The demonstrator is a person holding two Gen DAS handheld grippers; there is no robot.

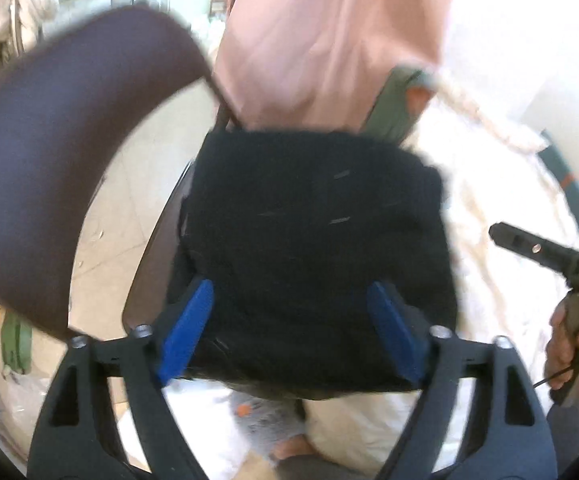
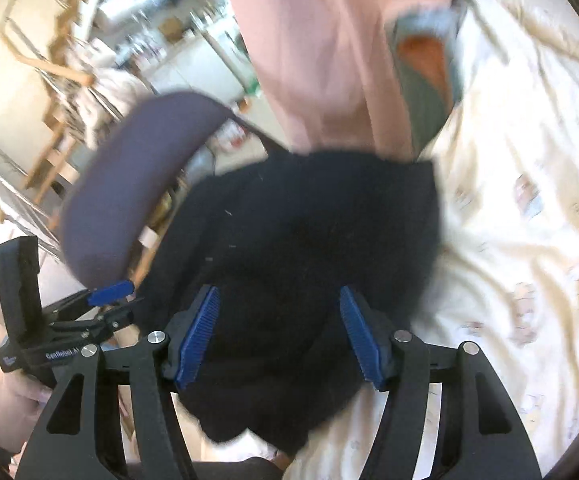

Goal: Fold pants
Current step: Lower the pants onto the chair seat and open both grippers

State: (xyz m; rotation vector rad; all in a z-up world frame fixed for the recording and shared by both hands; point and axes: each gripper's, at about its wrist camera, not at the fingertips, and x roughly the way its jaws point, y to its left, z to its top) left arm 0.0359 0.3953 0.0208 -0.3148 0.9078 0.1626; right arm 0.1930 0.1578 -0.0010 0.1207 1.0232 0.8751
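The black pants (image 1: 313,240) lie as a folded square bundle on a chair seat beside a bed; they also fill the middle of the right wrist view (image 2: 309,240). My left gripper (image 1: 289,286) hovers over the near edge of the bundle, its blue pads wide apart and pressing nothing. My right gripper (image 2: 279,290) is also open above the pants, with the fabric below the pads and not pinched. The left wrist view shows the right gripper (image 1: 529,246) off to the right over the bed. In the right wrist view the left gripper (image 2: 111,292) is left of the bundle.
The chair's dark curved backrest (image 1: 49,160) rises to the left of the pants. A pink garment (image 1: 321,40) and a green-and-orange one (image 1: 401,100) lie behind them. A cream bedsheet (image 2: 529,200) spreads to the right. A hand (image 1: 565,344) grips the right tool. Shelves and a wooden rack stand far left.
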